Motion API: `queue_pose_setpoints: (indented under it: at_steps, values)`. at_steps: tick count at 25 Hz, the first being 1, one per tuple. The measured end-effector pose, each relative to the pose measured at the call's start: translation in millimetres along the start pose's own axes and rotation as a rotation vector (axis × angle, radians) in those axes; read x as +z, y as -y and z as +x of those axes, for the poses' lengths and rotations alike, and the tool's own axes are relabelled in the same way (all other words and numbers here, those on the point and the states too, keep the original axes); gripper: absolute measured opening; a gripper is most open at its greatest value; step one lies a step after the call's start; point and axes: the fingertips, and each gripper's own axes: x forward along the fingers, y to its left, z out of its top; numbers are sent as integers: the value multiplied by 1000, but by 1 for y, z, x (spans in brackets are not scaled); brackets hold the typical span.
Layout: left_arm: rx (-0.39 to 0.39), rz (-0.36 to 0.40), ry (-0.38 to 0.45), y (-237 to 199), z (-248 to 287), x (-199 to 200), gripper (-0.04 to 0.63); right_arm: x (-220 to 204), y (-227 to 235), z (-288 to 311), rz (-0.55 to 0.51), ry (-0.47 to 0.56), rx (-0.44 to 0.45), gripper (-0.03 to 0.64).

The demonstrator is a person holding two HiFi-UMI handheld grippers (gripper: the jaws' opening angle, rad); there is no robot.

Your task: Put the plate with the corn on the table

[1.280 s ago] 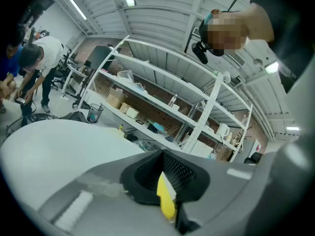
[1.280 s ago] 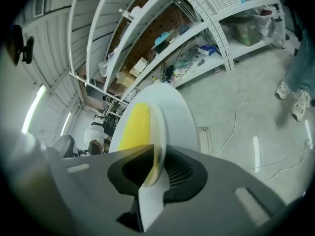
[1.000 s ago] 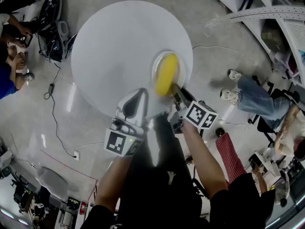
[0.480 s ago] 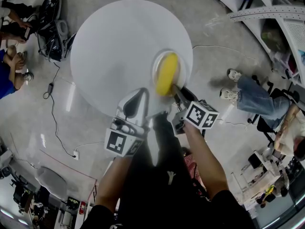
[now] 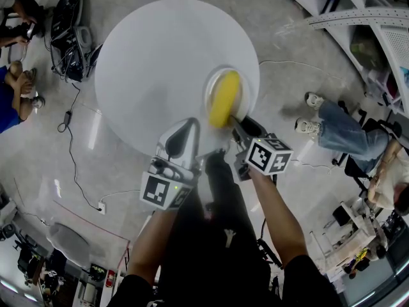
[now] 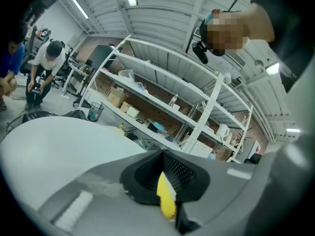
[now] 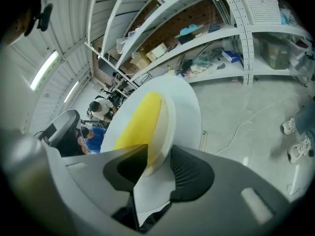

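A white plate [image 5: 211, 82] with a yellow corn cob [image 5: 223, 98] rests on the round white table [image 5: 153, 62], near its right edge. My right gripper [image 5: 238, 125] is at the plate's near rim, and its jaws are opening. In the right gripper view the plate [image 7: 170, 117] rim still lies between the spread pads of my right gripper [image 7: 157, 168], with the corn [image 7: 140, 122] beyond. My left gripper [image 5: 182, 133] hovers over the table's near edge, left of the plate. Its jaws are together with only a thin slit, and it holds nothing [image 6: 165, 181].
A seated person's jeans and sneakers [image 5: 316, 117] are on the floor right of the table. People crouch at the far left [image 5: 16, 85] beside dark bags [image 5: 67, 21]. A cable [image 5: 80, 184] runs across the floor. Metal shelving [image 5: 358, 18] stands at upper right.
The right gripper's jaws have spread apart around the plate's rim and the gripper has edged slightly back. The plate and corn stay on the table. The left gripper has not moved.
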Motion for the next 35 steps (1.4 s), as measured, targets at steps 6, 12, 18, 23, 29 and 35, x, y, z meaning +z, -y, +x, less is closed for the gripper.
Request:
queue_pose_setpoints:
  at_steps: [6,12,18,23,29,35]
  values:
    - [-1,-5,-6,1,-1,-2,3,-1,-3,-1,-37,-31,16,171]
    - [0,-9,-14,-2,-2,-3,3,-1,-3,-4,-51,-49,24,184]
    - [-3,-8,-15,0,-2,-5,3,-2,-1,-6,-40,-43,29,189]
    - [-7,-3,-10,3,-1,-3,4,-3,-1,-7,-38,-39,31,189]
    - [-12,-2,-5,7,-1,0,3,1,0,-13,-42,-23,18,189]
    - [-19,0,7,13,-5,4,3,10,2,-24,-41,26,-18,163]
